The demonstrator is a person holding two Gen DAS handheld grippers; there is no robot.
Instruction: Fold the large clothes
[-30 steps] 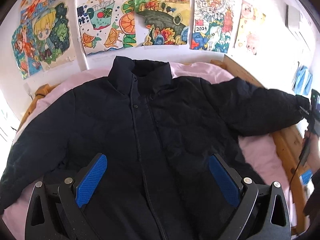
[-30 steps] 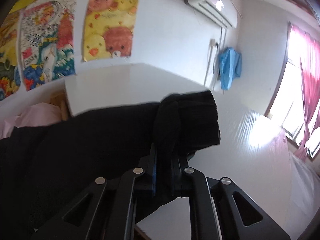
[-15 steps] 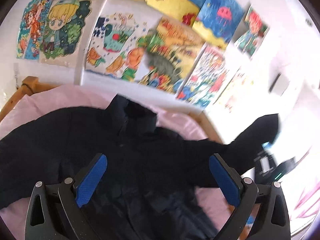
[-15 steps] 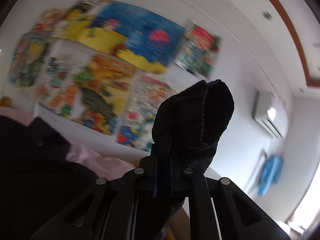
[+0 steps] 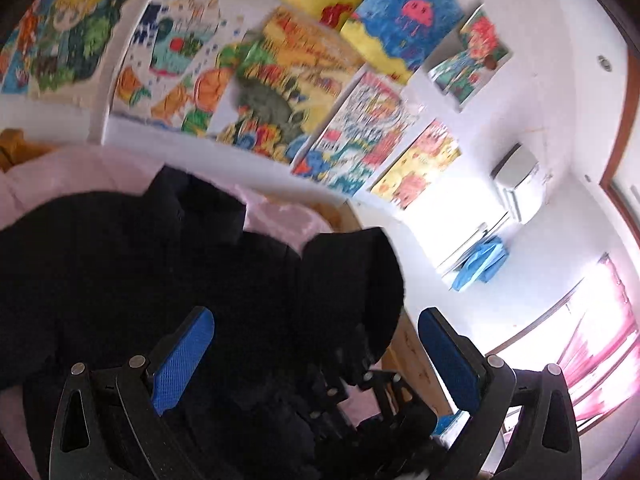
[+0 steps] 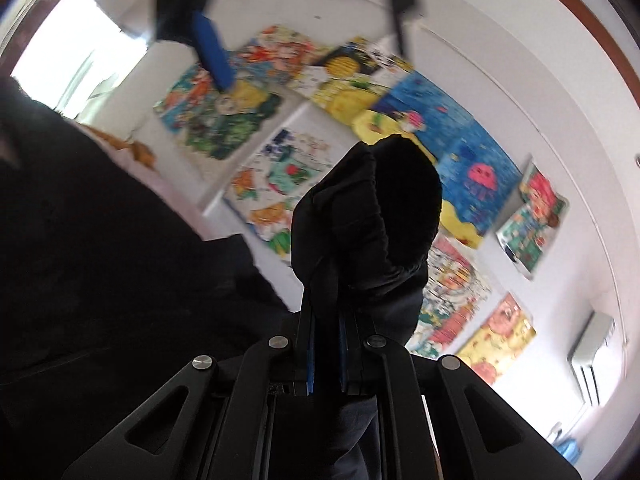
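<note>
Nearest in the left wrist view, the left gripper (image 5: 316, 344) hangs released over the jacket (image 5: 120, 272), its blue pads (image 5: 182, 360) wide apart with nothing between them. Just beyond and between those pads, the right gripper (image 6: 325, 316) is clenched on the cuff of the sleeve (image 6: 372, 216), which it holds up off the bed (image 5: 60, 172) above the jacket's right half. The jacket body lies flat on the pink bed, collar (image 5: 196, 204) toward the far wall with its drawings (image 5: 276, 92), so its long axis runs near to far. The lifted sleeve stands off from that axis, cuff uppermost and tilted toward the collar side. The likely trouble from here: the padded cuff is thick and bunched in a narrow pinch, so a fast swing across could let it slip free, or drag the shoulder and skew the body off its line. The two grippers are also close together, and the left could snag the sleeve as it crosses. If the sleeve lands at a slant, the fold will be lumpy.
</note>
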